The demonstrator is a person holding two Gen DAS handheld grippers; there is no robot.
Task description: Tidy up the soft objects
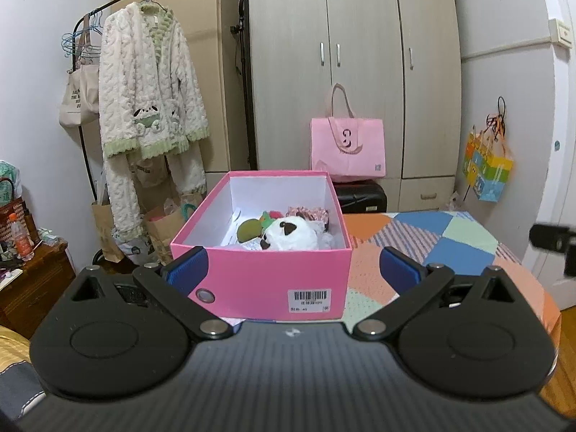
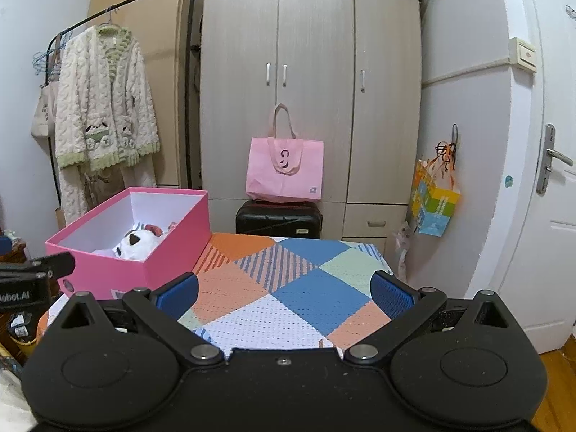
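A pink box (image 1: 259, 280) stands open on the patchwork cloth (image 1: 450, 237). Inside lie a white panda plush (image 1: 291, 235), a green plush (image 1: 248, 230) and a pink frilly piece (image 1: 307, 212). My left gripper (image 1: 293, 270) is open and empty, just in front of the box's near wall. In the right wrist view the box (image 2: 118, 270) stands at the left with the panda plush (image 2: 135, 244) showing inside. My right gripper (image 2: 284, 293) is open and empty above the cloth (image 2: 288, 280), to the right of the box.
A wardrobe (image 2: 309, 90) stands behind the table, with a pink bag (image 2: 284, 165) on a black suitcase (image 2: 279, 221). A clothes rack with a fluffy robe (image 1: 147, 97) stands at the left. A wooden cabinet (image 1: 32, 288) with clutter is at the near left. A door (image 2: 550, 187) is at the right.
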